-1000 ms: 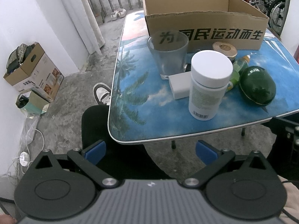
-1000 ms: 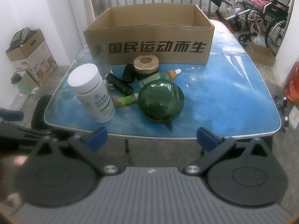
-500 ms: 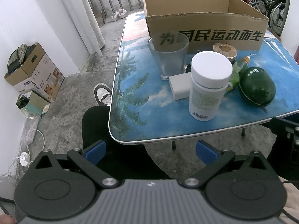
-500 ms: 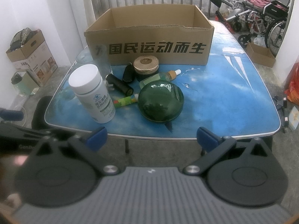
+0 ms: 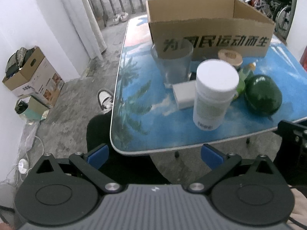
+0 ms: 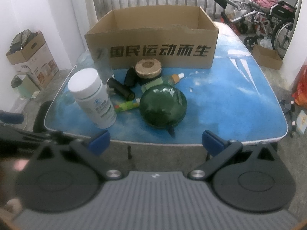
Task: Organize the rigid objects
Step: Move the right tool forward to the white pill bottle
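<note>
A white pill bottle [image 5: 213, 94] [image 6: 92, 97] stands near the front edge of the blue table [image 5: 138, 115] [image 6: 230, 103]. Around it are a clear glass [image 5: 172, 63], a white block [image 5: 184, 94], a dark green dome [image 5: 262, 95] [image 6: 163, 105], a gold-lidded jar [image 6: 148, 70], black tubes [image 6: 120, 88] and a green dropper bottle [image 6: 163, 80]. An open cardboard box [image 5: 207, 30] [image 6: 153, 44] stands behind them. My left gripper [image 5: 154, 155] and right gripper [image 6: 155, 140] are open and empty, both held off the table's front edge.
Cardboard boxes [image 5: 28, 71] and a bin stand on the floor at the left. A person's shoe [image 5: 104, 100] is by the table. Wheelchairs [image 6: 268, 19] and a small carton [image 6: 266, 56] are at the right. The left gripper's arm [image 6: 19, 134] shows in the right wrist view.
Both grippers have edged slightly forward toward the table. Nothing on the table has moved, and both grippers stay open.
</note>
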{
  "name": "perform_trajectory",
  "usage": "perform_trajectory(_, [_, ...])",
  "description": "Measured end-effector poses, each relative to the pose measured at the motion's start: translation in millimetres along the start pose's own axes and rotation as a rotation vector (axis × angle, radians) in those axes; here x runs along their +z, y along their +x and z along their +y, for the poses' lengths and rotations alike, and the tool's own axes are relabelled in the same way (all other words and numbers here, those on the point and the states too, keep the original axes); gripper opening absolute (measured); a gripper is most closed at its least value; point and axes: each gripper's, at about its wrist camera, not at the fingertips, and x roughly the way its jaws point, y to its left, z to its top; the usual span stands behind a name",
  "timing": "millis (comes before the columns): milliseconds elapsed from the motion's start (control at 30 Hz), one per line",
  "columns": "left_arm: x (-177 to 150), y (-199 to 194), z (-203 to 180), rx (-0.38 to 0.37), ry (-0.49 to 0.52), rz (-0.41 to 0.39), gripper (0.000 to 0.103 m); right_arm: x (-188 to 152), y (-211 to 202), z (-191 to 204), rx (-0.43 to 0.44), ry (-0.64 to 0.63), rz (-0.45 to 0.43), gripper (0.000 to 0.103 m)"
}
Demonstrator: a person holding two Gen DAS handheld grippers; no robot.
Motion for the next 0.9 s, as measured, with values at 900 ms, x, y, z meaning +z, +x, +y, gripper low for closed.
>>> perform_trajectory(900, [32.9,13.2,-17.1,-0.299,0.264,-0.142,0.079,85.7,21.7,-9.8,0.645,-0.206,-0.165,0.102])
